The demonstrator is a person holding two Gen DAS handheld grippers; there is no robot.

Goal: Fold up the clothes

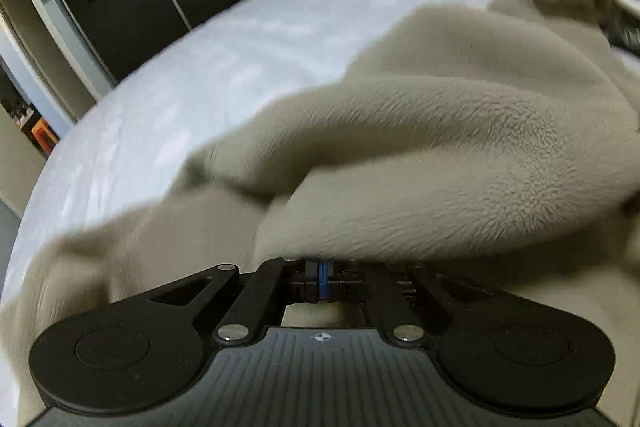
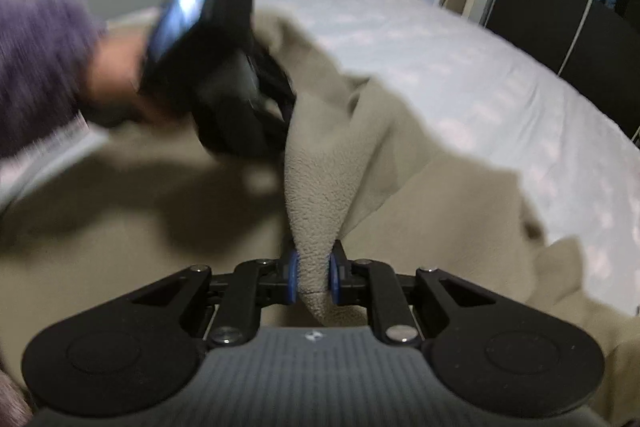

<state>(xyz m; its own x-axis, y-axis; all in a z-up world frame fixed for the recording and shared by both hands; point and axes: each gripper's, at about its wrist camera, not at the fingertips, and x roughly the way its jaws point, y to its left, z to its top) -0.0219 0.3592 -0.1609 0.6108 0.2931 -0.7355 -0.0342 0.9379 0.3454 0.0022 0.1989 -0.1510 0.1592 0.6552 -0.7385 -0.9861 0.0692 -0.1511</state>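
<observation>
Beige fleece garment (image 2: 320, 211) bunched on bed (image 2: 460, 67), both tongs (image 1: 323, 281) (image 2: 314, 279) clamped on its edge, sheet bare beyond.

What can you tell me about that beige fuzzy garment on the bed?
The beige fleece garment looks soft and nappy, crumpled in loose folds over the pale bedsheet. The right claw pinches a bunched fold between its blue pads; the left claw is shut where another fold drapes over its tips. What kind of garment it is cannot be told.
</observation>
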